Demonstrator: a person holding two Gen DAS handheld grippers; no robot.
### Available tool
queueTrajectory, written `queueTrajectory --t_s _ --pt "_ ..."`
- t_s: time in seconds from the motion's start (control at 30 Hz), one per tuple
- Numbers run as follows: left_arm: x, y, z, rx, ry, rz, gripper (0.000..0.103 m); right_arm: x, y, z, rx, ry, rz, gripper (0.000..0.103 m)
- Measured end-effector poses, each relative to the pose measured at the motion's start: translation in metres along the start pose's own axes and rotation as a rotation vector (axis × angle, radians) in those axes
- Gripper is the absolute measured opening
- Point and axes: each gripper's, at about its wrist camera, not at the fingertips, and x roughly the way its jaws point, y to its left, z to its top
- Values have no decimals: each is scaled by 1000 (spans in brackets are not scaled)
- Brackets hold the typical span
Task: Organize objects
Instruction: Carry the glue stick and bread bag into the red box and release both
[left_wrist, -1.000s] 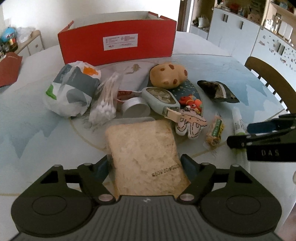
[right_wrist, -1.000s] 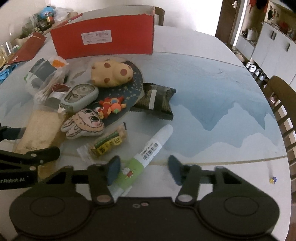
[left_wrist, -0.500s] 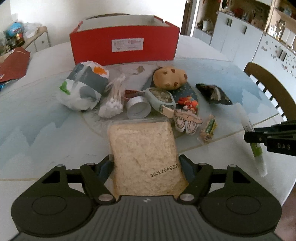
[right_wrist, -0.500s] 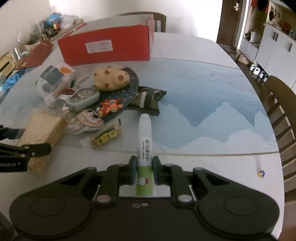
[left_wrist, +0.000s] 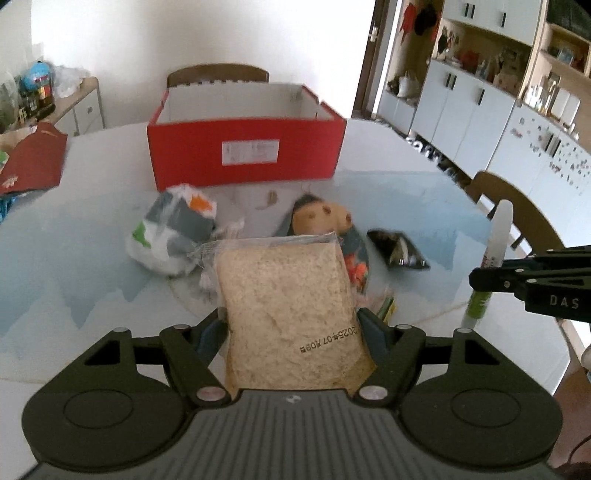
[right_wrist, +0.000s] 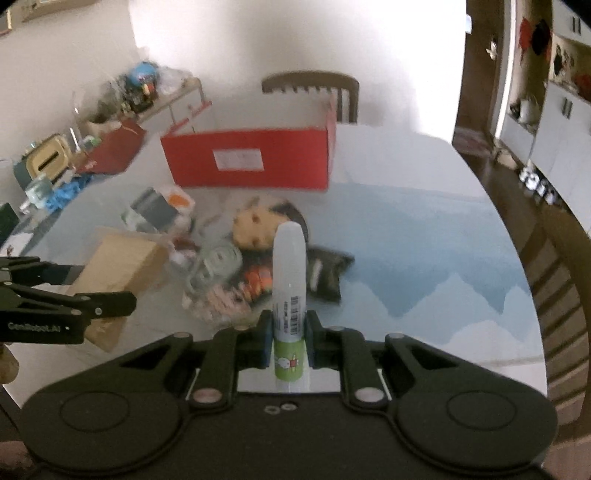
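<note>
Now my left gripper (left_wrist: 291, 328) has its fingers clamped on the clear-wrapped slice of pale bread (left_wrist: 286, 317), held above the blue-patterned table (left_wrist: 66, 258). My right gripper (right_wrist: 289, 338) pinches the white tube with a green base (right_wrist: 289, 291), standing nearly upright between its fingers. Beyond both sits the open red cardboard box (left_wrist: 245, 153), with a white plastic bag (left_wrist: 171, 230), a spotted tan plush (left_wrist: 321, 218) and a dark snack packet (left_wrist: 399, 251) lying before it.
</note>
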Motion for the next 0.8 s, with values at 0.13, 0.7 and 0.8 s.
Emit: queueTrajectory --t_s 0.13,0.7,0.8 --pt "-2 5 23 9 -25 -3 75 -2 4 28 -12 -33 17 17" --pt "41 66 162 79 -86 16 75 52 15 170 -64 -115 13 17" --pt "51 77 186 106 -97 31 75 64 17 191 -58 -126 7 17"
